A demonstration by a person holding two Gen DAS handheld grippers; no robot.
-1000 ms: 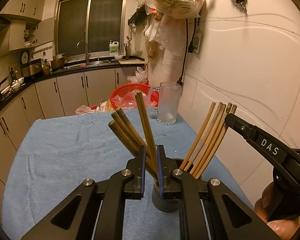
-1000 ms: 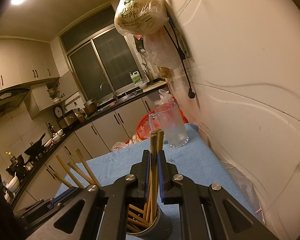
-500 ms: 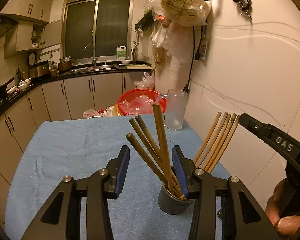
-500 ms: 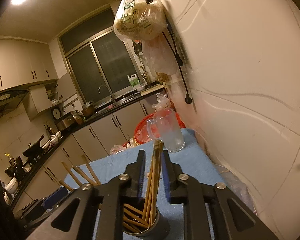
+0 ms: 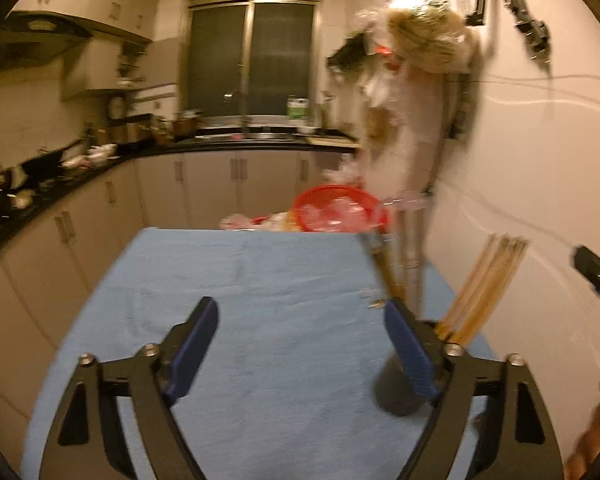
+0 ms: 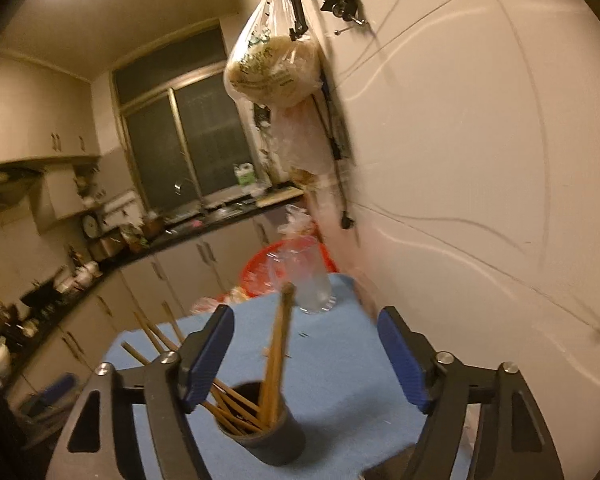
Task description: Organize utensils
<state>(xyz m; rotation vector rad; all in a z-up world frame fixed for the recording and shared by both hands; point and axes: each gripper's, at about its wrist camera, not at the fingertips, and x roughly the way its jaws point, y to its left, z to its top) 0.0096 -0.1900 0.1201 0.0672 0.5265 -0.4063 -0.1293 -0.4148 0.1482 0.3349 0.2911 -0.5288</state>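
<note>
Both empty, the left gripper (image 5: 300, 340) and right gripper (image 6: 306, 350) gape wide beside the chopsticks (image 6: 276, 364) in the dark holder (image 6: 266, 436); withdrawing toward 6 o'clock should avoid toppling it.

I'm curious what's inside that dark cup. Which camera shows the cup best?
The right wrist view: it looks down into the cup, showing its rim and the chopsticks leaning inside. In the left wrist view the cup is blurred and mostly hidden behind one finger of the open left tool.
</note>
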